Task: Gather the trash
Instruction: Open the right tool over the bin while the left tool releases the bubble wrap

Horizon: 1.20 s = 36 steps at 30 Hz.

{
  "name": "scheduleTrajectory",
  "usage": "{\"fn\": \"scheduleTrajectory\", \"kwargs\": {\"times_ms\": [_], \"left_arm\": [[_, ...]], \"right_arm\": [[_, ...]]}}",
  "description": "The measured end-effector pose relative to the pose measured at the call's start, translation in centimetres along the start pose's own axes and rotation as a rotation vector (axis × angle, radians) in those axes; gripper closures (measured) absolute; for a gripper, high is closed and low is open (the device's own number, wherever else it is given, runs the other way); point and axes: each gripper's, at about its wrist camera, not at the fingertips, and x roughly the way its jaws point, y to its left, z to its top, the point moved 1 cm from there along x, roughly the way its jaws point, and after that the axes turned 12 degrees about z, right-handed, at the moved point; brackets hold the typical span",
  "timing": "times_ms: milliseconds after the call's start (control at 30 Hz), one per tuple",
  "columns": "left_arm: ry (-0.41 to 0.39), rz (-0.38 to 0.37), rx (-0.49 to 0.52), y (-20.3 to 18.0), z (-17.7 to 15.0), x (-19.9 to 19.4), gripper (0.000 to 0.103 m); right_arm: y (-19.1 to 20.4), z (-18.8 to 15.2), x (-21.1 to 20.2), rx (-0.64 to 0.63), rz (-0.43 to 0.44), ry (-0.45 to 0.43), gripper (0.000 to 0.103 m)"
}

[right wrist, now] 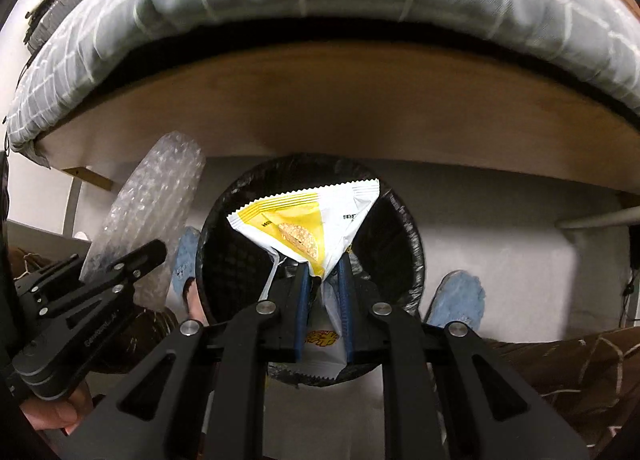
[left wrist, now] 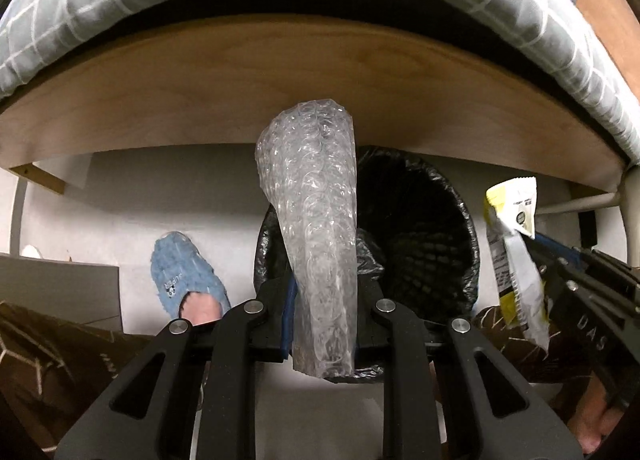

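My left gripper (left wrist: 325, 284) is shut on a roll of clear bubble wrap (left wrist: 316, 220) that sticks out forward, just left of a black mesh trash bin with a black liner (left wrist: 432, 228). My right gripper (right wrist: 323, 272) is shut on a yellow and white snack wrapper (right wrist: 308, 220) and holds it right over the bin's opening (right wrist: 236, 260). The wrapper (left wrist: 514, 244) and the right gripper (left wrist: 532, 244) show at the right in the left wrist view. The bubble wrap (right wrist: 148, 204) and the left gripper (right wrist: 132, 260) show at the left in the right wrist view.
A bed with a grey checked cover (left wrist: 120, 0) and a wooden side board (left wrist: 240, 100) runs across just behind the bin. The person's feet in blue slippers (left wrist: 180, 272) (right wrist: 460, 296) stand on the white floor on both sides of the bin. A grey box (left wrist: 60, 288) sits left.
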Motion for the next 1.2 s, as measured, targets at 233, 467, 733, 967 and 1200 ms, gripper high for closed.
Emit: {"fn": "scheduleTrajectory", "kwargs": {"times_ms": [233,467,733,967,1200], "left_arm": [[0.027,0.036,0.015,0.6,0.1,2.8,0.084],[0.064,0.049,-0.005,1.0,-0.3,4.2,0.084],[0.069,0.041,-0.015,1.2,-0.3,4.1,0.084],[0.042,0.009,-0.011,0.2,0.0,3.5,0.084],[0.025,-0.004,-0.008,-0.5,0.2,2.7,0.084]], "right_arm": [[-0.3,-0.1,3.3,0.026,-0.002,0.056,0.089],[-0.1,-0.2,6.4,0.025,-0.004,0.111,0.089],[0.3,0.0,6.9,0.003,-0.010,0.104,0.070],[-0.3,0.4,5.3,-0.003,-0.018,0.059,0.046],[-0.6,0.3,3.7,-0.027,-0.049,0.028,0.034]]}}
